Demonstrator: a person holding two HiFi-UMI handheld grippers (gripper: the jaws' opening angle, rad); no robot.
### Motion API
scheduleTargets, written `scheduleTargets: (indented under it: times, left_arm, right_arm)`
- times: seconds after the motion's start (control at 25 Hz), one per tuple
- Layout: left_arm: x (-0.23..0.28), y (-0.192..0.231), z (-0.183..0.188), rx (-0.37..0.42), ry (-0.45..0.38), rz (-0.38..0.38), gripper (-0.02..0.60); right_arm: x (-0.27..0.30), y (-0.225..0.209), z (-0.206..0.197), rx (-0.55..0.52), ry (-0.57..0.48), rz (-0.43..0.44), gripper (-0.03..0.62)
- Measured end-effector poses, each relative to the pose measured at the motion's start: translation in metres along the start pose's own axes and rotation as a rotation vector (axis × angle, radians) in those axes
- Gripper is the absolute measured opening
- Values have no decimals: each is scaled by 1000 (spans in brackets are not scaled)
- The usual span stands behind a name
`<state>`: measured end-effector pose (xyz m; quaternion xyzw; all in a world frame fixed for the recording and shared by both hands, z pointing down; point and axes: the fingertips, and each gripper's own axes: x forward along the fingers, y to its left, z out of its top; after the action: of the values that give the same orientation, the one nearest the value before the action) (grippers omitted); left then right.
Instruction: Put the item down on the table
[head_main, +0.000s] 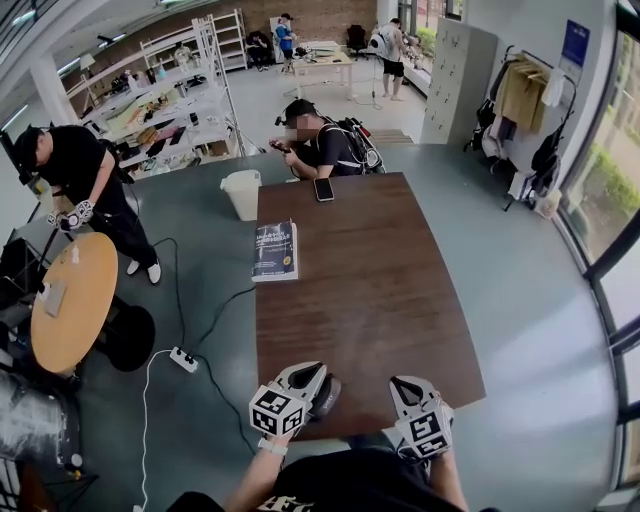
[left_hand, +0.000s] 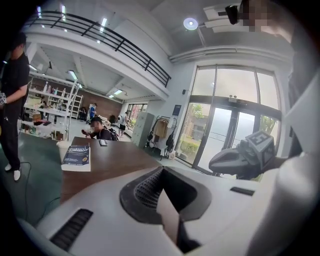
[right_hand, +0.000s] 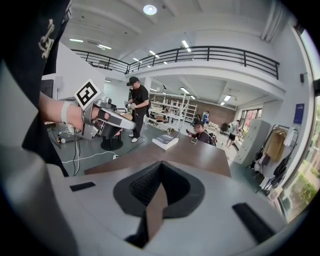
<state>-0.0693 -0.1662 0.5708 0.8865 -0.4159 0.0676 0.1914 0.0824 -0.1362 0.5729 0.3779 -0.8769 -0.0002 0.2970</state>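
My left gripper (head_main: 318, 368) hangs over the near edge of the brown table (head_main: 370, 290), jaws shut and nothing seen between them; its own view (left_hand: 162, 169) shows the tips meeting. To its right, my right gripper (head_main: 397, 380) is shut too, with nothing in its jaws (right_hand: 161, 162). Each gripper shows in the other's view, the left (right_hand: 131, 126) and the right (left_hand: 212, 164). A dark blue book (head_main: 275, 250) lies at the table's left edge. A black phone (head_main: 324, 188) lies at the far end. I cannot tell which thing is the item.
A person (head_main: 320, 140) sits at the table's far end beside a white bin (head_main: 243, 193). Left of the table a power strip (head_main: 183, 359) and cables lie on the floor. Further left another person (head_main: 85, 185) stands by a round wooden table (head_main: 70, 300).
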Motion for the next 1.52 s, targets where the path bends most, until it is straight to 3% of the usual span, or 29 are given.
scheduleTargets:
  times: [0.64, 1.0, 1.16, 1.52]
  left_arm:
    - [-33, -6, -3, -26, -30, 56, 6]
    - [-56, -5, -12, -55, -39, 108, 6]
    - [-69, 0, -21, -77, -39, 137, 6]
    - [-90, 5, -25, -94, -59, 171, 6]
  right_arm:
    - [4, 20, 22, -20, -73, 82, -12]
    - [5, 17, 38, 86, -142, 95, -12]
    - [9, 23, 49, 79, -172, 100, -12]
    - [16, 47, 53, 63, -160, 161, -12]
